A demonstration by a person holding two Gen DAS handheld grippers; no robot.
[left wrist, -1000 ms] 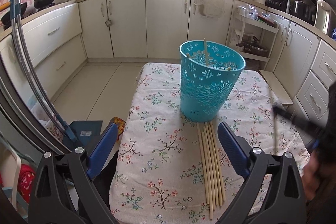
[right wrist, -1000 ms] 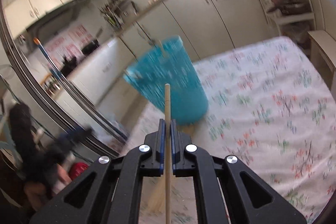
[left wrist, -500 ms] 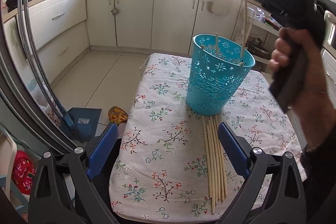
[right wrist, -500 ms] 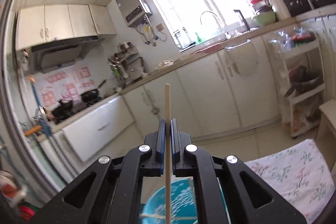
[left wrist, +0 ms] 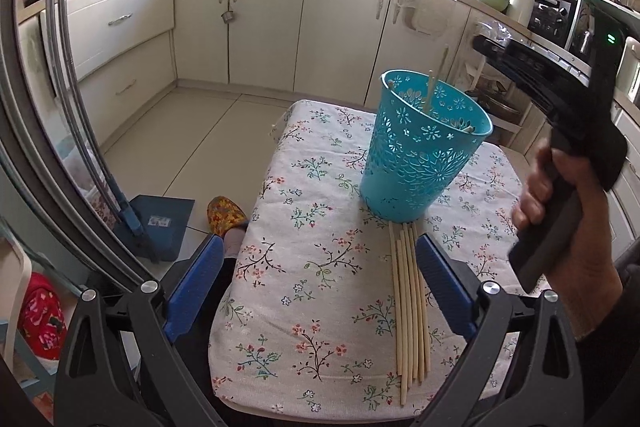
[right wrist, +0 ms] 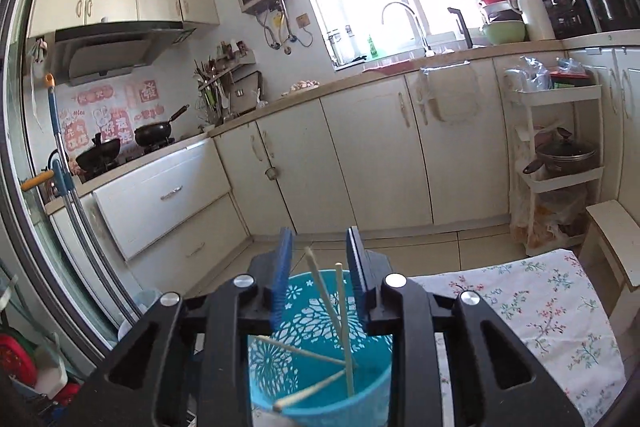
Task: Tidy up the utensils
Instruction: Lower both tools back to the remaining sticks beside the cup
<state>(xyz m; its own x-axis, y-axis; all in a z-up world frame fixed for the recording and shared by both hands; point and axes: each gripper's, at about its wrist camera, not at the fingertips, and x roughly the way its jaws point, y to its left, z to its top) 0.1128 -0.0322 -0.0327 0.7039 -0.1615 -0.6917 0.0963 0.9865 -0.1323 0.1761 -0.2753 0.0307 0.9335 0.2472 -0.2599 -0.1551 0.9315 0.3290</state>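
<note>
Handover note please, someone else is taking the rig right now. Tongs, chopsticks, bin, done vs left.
Right tongs: over the blue basket, jaws have just been opening, nothing between the pads; the chopstick they carried is now in the basket.
Left tongs: open, empty, low over the near table edge, pointing at the loose chopsticks.
Done: about four chopsticks in basket, leaning at odd angles.
Left: a bundle of roughly six lying side by side on the floral tablecloth, just in front of the basket. Suggest picking them one by one and dropping them in.
</note>
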